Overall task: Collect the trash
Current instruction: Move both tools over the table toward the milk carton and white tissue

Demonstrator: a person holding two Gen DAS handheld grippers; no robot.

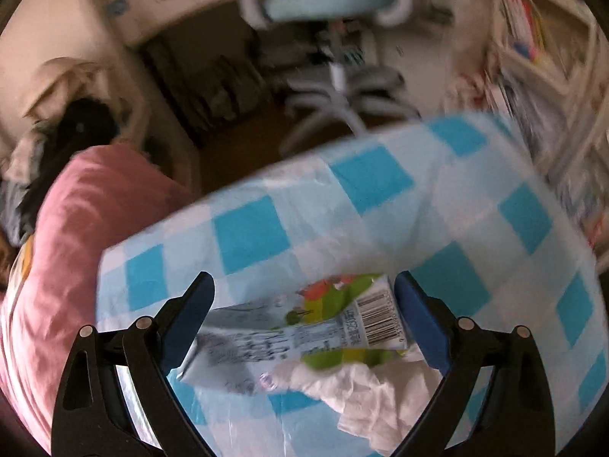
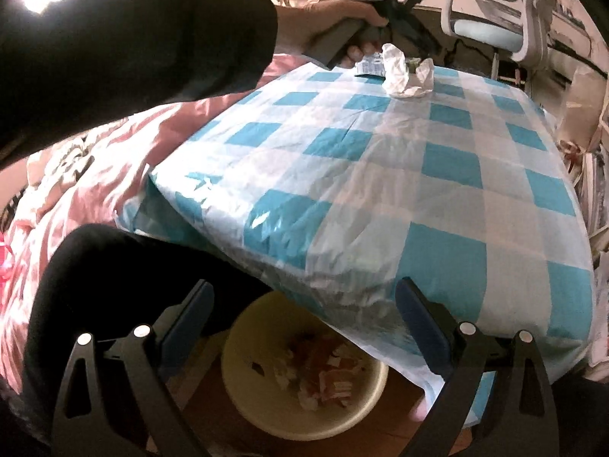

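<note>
A: Starting with the left gripper [image 1: 304, 293], how wide do its jaws stand?

B: Wide apart. The blue fingers [image 1: 190, 316] spread to either side of a flattened carton [image 1: 304, 331], which lies between them on the checked cloth [image 1: 342, 190]. Whether either finger touches the carton cannot be told; the view is blurred.

A: And what lies beside the carton?

B: A crumpled tissue [image 1: 373, 392], touching the carton's near edge, partly between the fingers and closer to the right one. In the right wrist view the same tissue [image 2: 405, 72] and carton [image 2: 371, 65] sit at the far edge of the cloth [image 2: 380, 190], with the left gripper [image 2: 388, 3] just above them, gripped by the left hand [image 2: 331, 19] in a black sleeve.

A: The right gripper [image 2: 304, 304]?

B: Also spread wide, and it holds nothing. Its fingers [image 2: 422, 323] hang over the near edge of the cloth. Below and between them stands a cream bin [image 2: 369, 411] on the floor, with scraps of paper and wrappers [image 2: 327, 373] inside.

A: Does the right gripper touch the cloth?

B: Its right finger shows against the cloth's hanging edge, but contact cannot be told. The left one shows against a black-clad leg [image 2: 114, 274].

A: Anything else around?

B: A pink quilt [image 1: 76, 247] lies left of the cloth, and a pale blue chair [image 1: 327, 0] stands beyond it.
</note>
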